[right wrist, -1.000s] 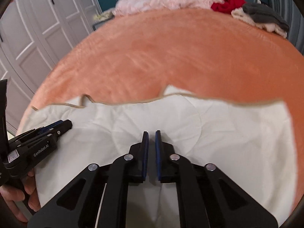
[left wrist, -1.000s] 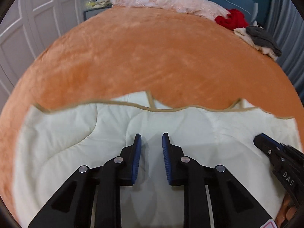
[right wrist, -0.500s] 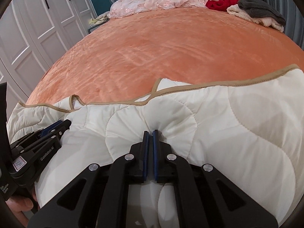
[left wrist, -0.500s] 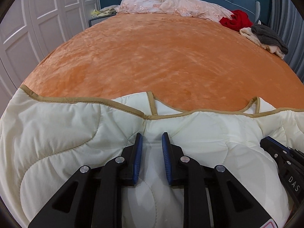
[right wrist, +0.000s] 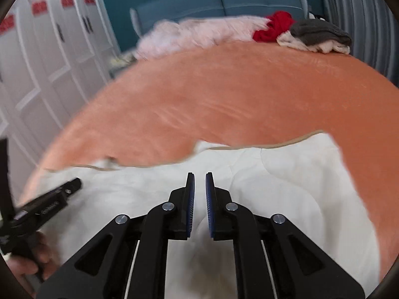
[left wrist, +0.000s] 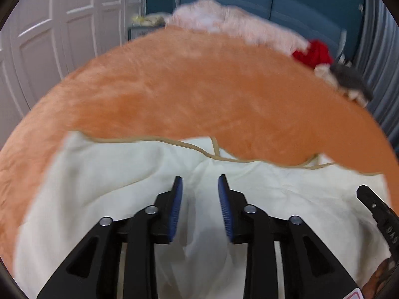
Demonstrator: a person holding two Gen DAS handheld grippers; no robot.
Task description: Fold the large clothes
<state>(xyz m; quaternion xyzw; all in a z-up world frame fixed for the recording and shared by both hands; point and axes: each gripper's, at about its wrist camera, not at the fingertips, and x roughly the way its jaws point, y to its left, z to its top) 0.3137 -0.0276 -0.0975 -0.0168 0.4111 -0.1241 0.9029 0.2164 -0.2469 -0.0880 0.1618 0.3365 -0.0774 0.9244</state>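
Observation:
A cream quilted cover (left wrist: 112,186) with tan trim lies folded on the near part of the orange bed (left wrist: 199,94). My left gripper (left wrist: 200,182) hovers over it. Its jaws are opening and the cloth lies below them, not pinched. My right gripper (right wrist: 199,177) is over the same cover (right wrist: 286,186). Its jaws are opening to a narrow gap and the pads press on nothing. Each gripper shows in the other's view: the right one (left wrist: 374,206) at the right edge, the left one (right wrist: 57,196) at the left with a hand (right wrist: 32,261) on it.
At the far end of the bed (right wrist: 249,94) lie pink bedding (right wrist: 194,35), a red garment (right wrist: 274,27) and a grey and cream pile (right wrist: 319,35) against a blue headboard (right wrist: 224,0). White wardrobe doors (right wrist: 37,74) line the left side.
Half a second ago both grippers pinched bunched-up folds of the cover. Now both have let go with jaws apart, and the cover lies flatter and lower in the pictures.

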